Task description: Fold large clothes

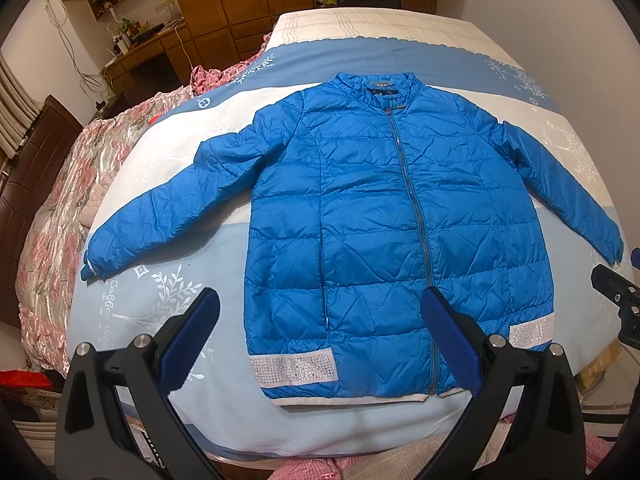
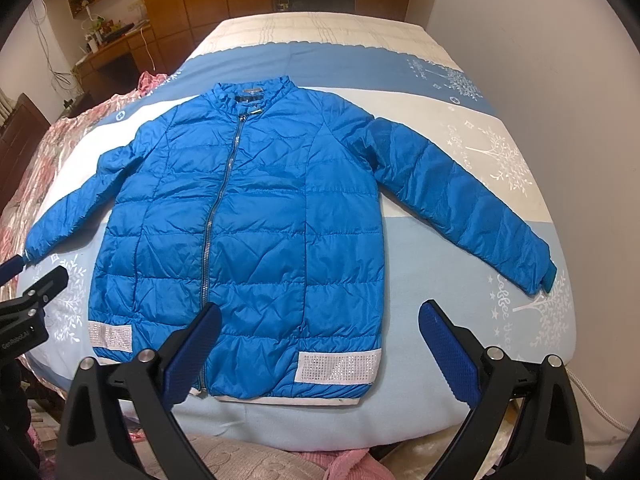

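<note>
Blue puffer jacket [image 1: 384, 216] lies flat, front up, zipped, on the bed [image 1: 160, 304]. It sits w/ collar toward the far end and hem at the near edge. Both sleeves are spread out and angled down, away from the body. That layout looks like a deliberate start pose: whole garment exposed, sleeves free to be folded inward first.

Left tongs [image 1: 320, 320] hang above the hem w/ fingers spread wide, gripping nothing; the right-hand blue pad overlaps the zip line in view, but contact can't be confirmed. Right tongs [image 2: 320, 332] are also wide open and empty, over the hem corner w/ the sparkly white band [image 2: 340, 366]. Both sit low and near the hem, probably because the person stands at the bed's near edge, w/ no grasp begun yet.

Hard to read:
- Fisheye bends the bed edges, so true sleeve angles are unclear.
- Back of the jacket is hidden; can't tell if fabric is bunched under it.
- Label inside the collar [image 2: 248, 98] is too small to read.
- Each view catches only a black sliver of the other tongs at its edge.
- Pink floral quilt [image 1: 60, 200] runs off frame at left; the person isn't visible.
</note>
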`<state>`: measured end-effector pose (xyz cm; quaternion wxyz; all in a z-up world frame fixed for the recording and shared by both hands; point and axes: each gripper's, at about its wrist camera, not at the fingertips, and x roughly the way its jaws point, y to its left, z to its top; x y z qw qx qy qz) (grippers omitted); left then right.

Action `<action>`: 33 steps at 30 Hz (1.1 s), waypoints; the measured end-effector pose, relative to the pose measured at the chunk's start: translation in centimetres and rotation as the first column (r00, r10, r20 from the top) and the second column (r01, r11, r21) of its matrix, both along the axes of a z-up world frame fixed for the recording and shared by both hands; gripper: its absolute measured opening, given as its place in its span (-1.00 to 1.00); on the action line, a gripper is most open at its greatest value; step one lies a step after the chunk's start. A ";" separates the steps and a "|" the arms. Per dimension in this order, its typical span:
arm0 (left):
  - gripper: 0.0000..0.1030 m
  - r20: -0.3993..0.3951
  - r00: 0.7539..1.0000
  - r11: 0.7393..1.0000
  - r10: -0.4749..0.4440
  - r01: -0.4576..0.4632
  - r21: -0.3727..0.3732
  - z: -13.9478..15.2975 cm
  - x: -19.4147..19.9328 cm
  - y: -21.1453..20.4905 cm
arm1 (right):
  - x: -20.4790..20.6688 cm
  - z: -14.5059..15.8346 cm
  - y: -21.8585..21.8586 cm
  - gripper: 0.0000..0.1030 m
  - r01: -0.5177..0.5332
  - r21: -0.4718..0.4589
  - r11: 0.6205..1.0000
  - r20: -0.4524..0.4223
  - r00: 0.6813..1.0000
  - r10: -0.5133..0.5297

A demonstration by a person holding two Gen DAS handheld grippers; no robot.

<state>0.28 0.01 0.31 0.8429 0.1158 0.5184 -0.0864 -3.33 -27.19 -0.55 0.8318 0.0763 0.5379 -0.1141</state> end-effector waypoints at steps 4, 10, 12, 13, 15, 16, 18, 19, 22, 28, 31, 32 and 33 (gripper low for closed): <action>0.92 -0.001 1.000 1.000 0.000 0.000 0.000 0.0 0.1 -0.1 | 0.1 0.0 0.0 0.92 0.000 0.000 1.000 0.000 1.000 0.000; 0.92 0.000 1.000 1.000 0.000 0.000 0.000 0.0 0.1 0.0 | 0.0 0.0 0.0 0.92 0.001 0.000 1.000 0.000 1.000 -0.001; 0.92 0.000 1.000 1.000 0.000 0.000 -0.001 0.0 0.0 0.0 | 0.0 0.0 0.0 0.92 0.000 0.000 1.000 0.000 1.000 0.000; 0.92 -0.001 1.000 1.000 0.000 0.000 -0.001 0.0 0.0 0.0 | 0.1 0.0 0.0 0.92 0.000 0.000 1.000 0.000 1.000 0.000; 0.92 0.000 1.000 1.000 0.001 -0.001 -0.001 0.0 0.0 0.0 | 0.1 0.0 -0.1 0.92 0.000 -0.001 1.000 0.001 1.000 0.000; 0.92 -0.001 1.000 1.000 0.001 -0.001 -0.001 0.0 0.0 0.0 | 0.0 0.0 0.0 0.92 0.000 -0.001 1.000 0.001 1.000 0.000; 0.92 -0.001 1.000 1.000 0.000 0.000 -0.001 0.0 0.0 0.0 | 0.1 0.0 0.0 0.92 0.001 -0.002 1.000 0.001 1.000 -0.001; 0.92 0.000 1.000 1.000 0.000 0.000 -0.001 0.0 0.0 0.0 | 0.1 0.0 0.0 0.92 0.000 -0.002 1.000 0.001 1.000 0.000; 0.93 -0.001 1.000 1.000 0.000 0.000 -0.001 0.0 0.0 0.0 | 0.1 0.0 0.0 0.92 0.001 -0.002 1.000 0.001 1.000 -0.001; 0.93 -0.010 1.000 1.000 -0.003 0.003 -0.009 -0.3 0.3 -0.5 | 0.2 0.0 -0.8 0.92 0.012 0.012 1.000 0.018 1.000 -0.012; 0.94 -0.054 0.998 0.998 -0.018 0.015 -0.053 -1.5 1.4 -1.5 | 0.1 -0.8 -2.5 0.92 0.035 0.018 0.999 0.042 0.998 -0.036; 0.94 -0.073 0.997 0.997 -0.028 0.023 -0.069 -2.1 1.8 -1.9 | 0.2 -1.6 -3.7 0.92 0.055 0.031 0.998 0.038 0.998 -0.056; 0.94 -0.100 0.994 0.996 -0.038 0.030 -0.079 -3.0 2.2 -2.5 | -0.1 -2.3 -4.5 0.92 0.070 0.046 0.997 0.035 0.997 -0.071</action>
